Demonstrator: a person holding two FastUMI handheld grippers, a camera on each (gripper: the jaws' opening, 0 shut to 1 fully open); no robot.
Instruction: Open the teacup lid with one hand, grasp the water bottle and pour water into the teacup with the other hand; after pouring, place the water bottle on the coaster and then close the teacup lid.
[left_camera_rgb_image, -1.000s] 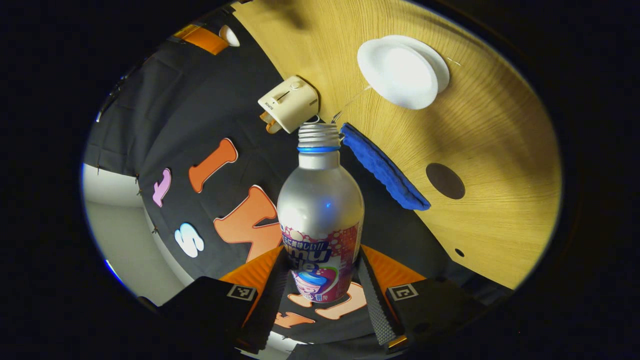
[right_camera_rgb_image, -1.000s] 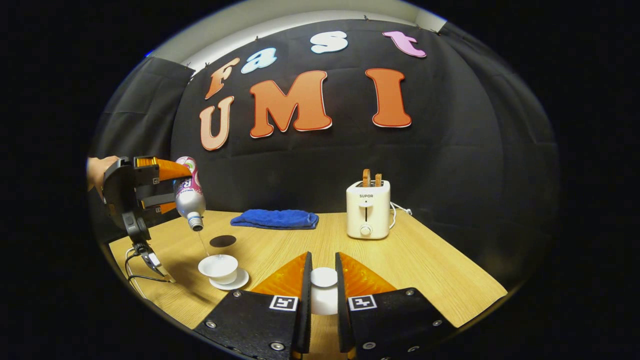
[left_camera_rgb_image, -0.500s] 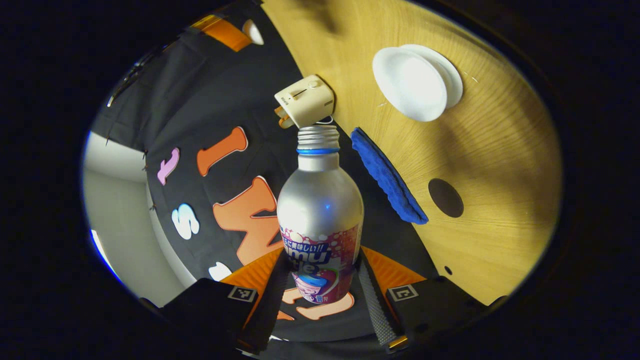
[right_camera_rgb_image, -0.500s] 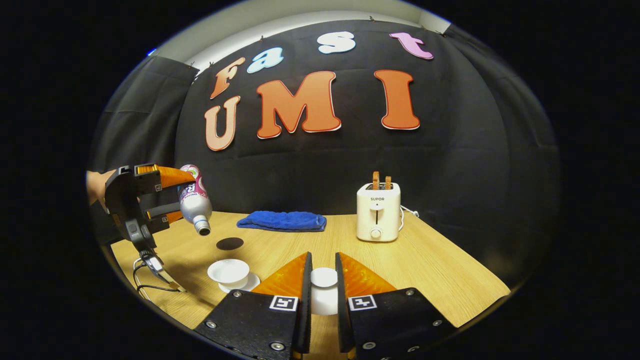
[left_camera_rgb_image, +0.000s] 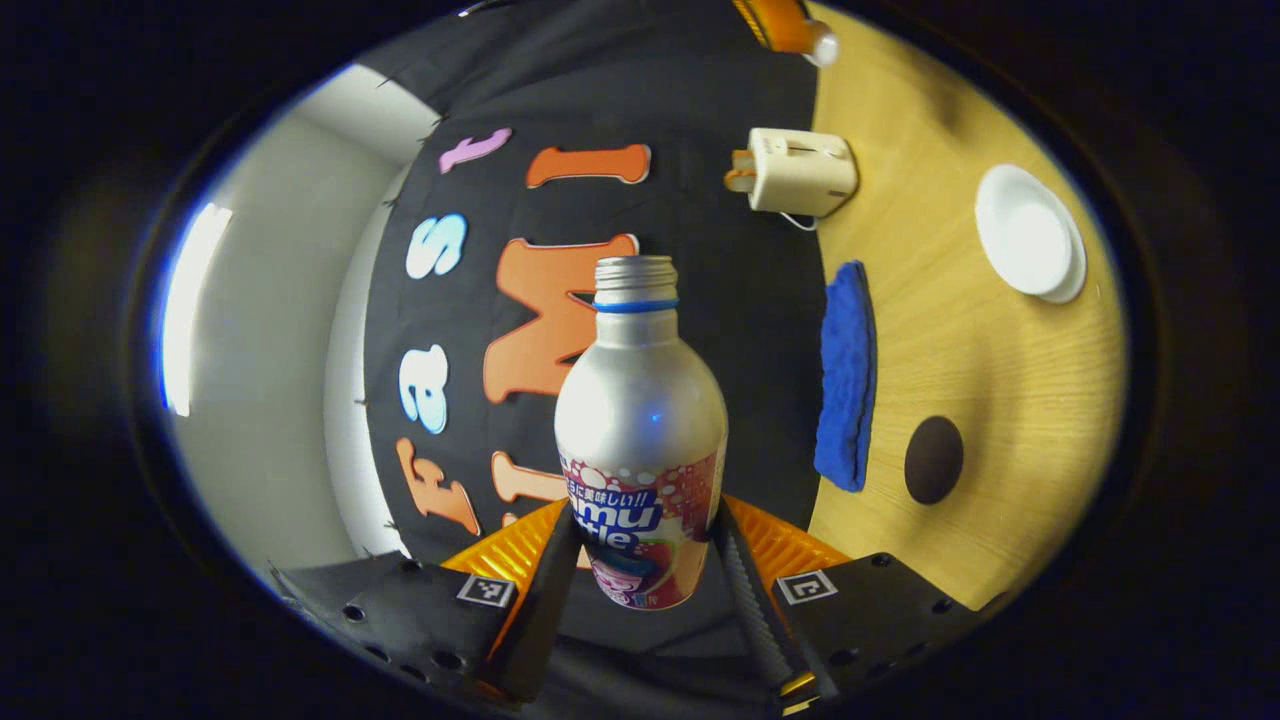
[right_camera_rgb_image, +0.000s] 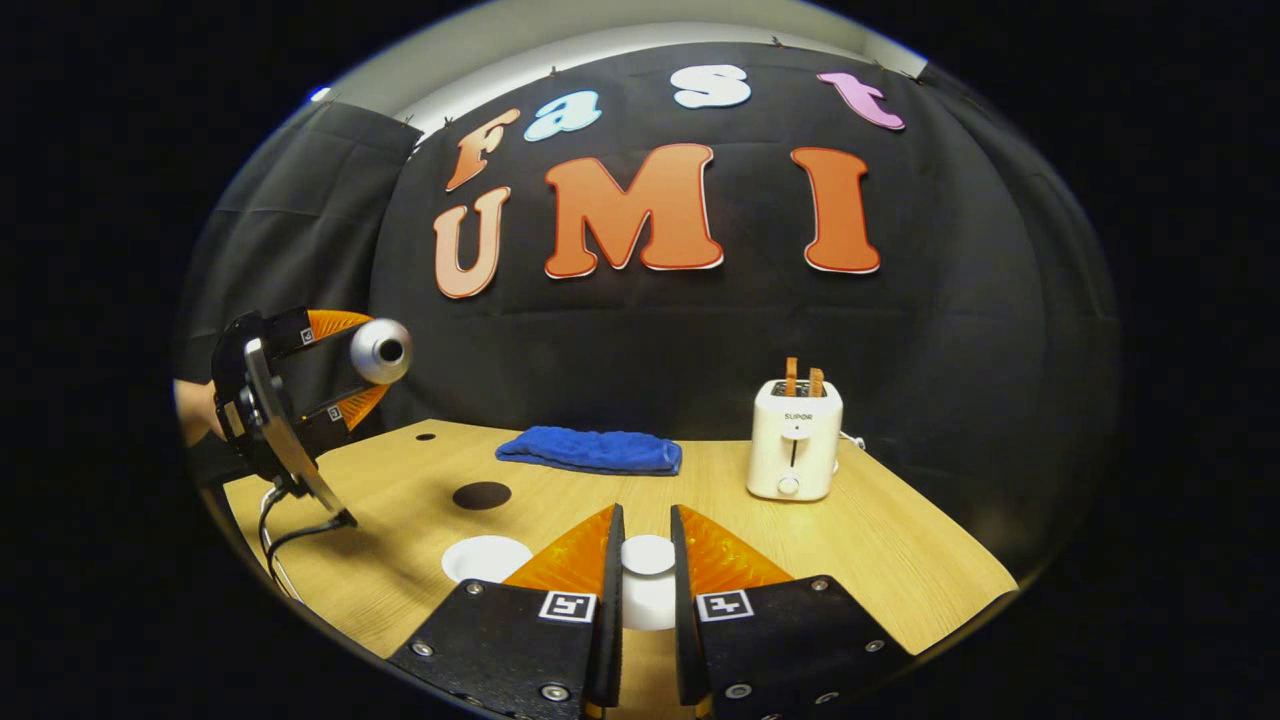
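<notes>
A wooden table (right_camera_rgb_image: 850, 560) stands before the black booth wall. Taking the toaster (right_camera_rgb_image: 794, 440) as landmark: the blue cloth (right_camera_rgb_image: 590, 450) lies to its left, the dark round coaster (right_camera_rgb_image: 481, 495) further left and nearer, with bare wood between them. The teacup (right_camera_rgb_image: 487, 557) sits in front of the coaster. The left gripper (left_camera_rgb_image: 640, 560) is clamped on the water bottle (left_camera_rgb_image: 640, 430), held in the air, lying about level. The right gripper (right_camera_rgb_image: 646, 575) pinches the white lid (right_camera_rgb_image: 647, 555) above the table, in front of the toaster.

This was a staged recording booth, not a real home: black cloth (right_camera_rgb_image: 640, 330) hung as the back and side walls, with a plain pale wall above it. A wooden table (right_camera_rgb_image: 890, 560) carried a few household props, a toaster (right_camera_rgb_image: 795, 440) and a folded blue cloth (right_camera_rgb_image: 590, 452).
</notes>
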